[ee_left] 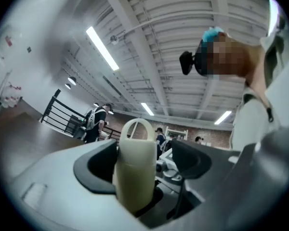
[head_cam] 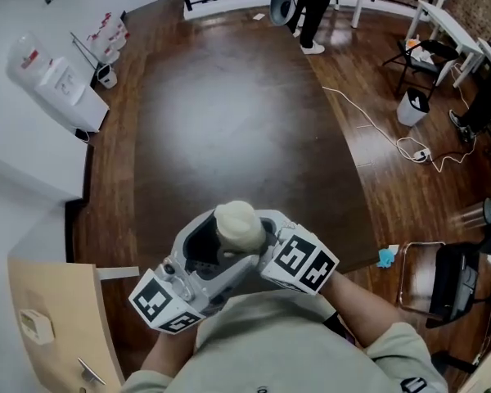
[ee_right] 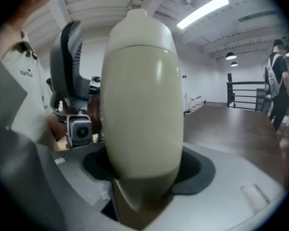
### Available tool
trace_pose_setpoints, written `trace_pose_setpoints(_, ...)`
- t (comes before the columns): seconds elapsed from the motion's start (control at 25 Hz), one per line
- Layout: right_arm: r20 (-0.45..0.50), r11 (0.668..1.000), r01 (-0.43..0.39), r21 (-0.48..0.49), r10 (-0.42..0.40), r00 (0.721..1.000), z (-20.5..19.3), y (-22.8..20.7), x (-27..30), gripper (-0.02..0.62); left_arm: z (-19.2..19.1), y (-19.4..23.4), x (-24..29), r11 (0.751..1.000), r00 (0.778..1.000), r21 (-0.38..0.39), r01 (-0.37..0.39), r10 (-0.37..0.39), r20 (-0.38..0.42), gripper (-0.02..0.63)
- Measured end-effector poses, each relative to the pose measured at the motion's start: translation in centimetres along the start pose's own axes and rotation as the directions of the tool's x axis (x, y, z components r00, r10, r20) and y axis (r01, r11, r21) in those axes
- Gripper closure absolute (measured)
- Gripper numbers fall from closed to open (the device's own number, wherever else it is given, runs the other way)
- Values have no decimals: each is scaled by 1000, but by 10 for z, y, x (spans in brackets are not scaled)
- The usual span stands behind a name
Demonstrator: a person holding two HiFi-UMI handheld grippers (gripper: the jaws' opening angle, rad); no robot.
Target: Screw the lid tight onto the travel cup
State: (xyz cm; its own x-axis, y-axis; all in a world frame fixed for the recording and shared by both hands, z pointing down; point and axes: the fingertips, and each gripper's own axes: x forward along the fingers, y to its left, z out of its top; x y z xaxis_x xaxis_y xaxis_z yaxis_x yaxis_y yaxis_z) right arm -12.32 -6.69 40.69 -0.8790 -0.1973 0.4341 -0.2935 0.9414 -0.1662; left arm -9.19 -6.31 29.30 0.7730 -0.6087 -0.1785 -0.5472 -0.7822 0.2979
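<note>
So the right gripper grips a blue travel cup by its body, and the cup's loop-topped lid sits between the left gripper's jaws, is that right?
Not quite. The travel cup is cream, not blue, as the right gripper view shows. The right gripper does grip its body, and the loop-topped lid does sit between the jaws of the left gripper.

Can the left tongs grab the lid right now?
Probably yes. The lid stands between the open jaws of the left tongs with nothing in the way, and the right tongs hold the cup.

Travel cup (head_cam: 237, 223) between left gripper (head_cam: 203, 250) and right gripper (head_cam: 266, 240) — table (head_cam: 229, 121) beyond.
</note>
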Motion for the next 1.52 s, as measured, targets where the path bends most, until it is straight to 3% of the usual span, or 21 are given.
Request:
trace_pose_setpoints(0.16,-28,994,95,-59,-97,995,-8,-4,6,288,-10,2,2,995,995,59,-76,79,-57,264)
trace_pose_setpoints(0.36,-55,993,79,-83,-84,995,-15,1,8,288,-13,7,-4,995,993,40,-97,99,-60,335)
trace_pose_setpoints(0.48,-65,997,12,-81,-17,998,-19,10,7,288,-15,5,-7,999,996,27,-40,42,-75,337)
trace_pose_setpoints(0.64,-101,978,-195,-67,188,977,-27,35,-2,288,-18,-9,-9,992,985,5,129,-128,-119,324)
trace_pose_setpoints(0.76,-121,929,-367,-41,360,925,-31,57,-12,290,-19,-19,-12,961,955,-69,268,-274,-117,342)
trace_pose_setpoints(0.84,-138,900,-433,-47,424,895,-32,66,-18,291,-19,-24,-11,936,931,-108,334,-345,-114,345)
trace_pose_setpoints(1.04,-187,847,-528,-57,511,839,-40,79,-31,295,-24,-32,-10,863,862,-200,465,-492,-121,354)
trace_pose_setpoints(1.2,-241,826,-561,-50,535,810,-50,80,-34,295,-31,-31,-9,811,802,-250,530,-575,-164,354)
trace_pose_setpoints(1.28,-238,833,-551,-42,528,815,-55,77,-35,295,-37,-30,-6,802,789,-263,537,-587,-179,353)
trace_pose_setpoints(1.36,-207,859,-509,-46,490,847,-59,67,-32,295,-44,-27,-1,814,802,-267,517,-569,-183,353)
trace_pose_setpoints(1.52,-77,957,-277,-87,270,960,-59,24,-4,295,-56,-1,-3,883,881,-271,384,-438,-179,333)
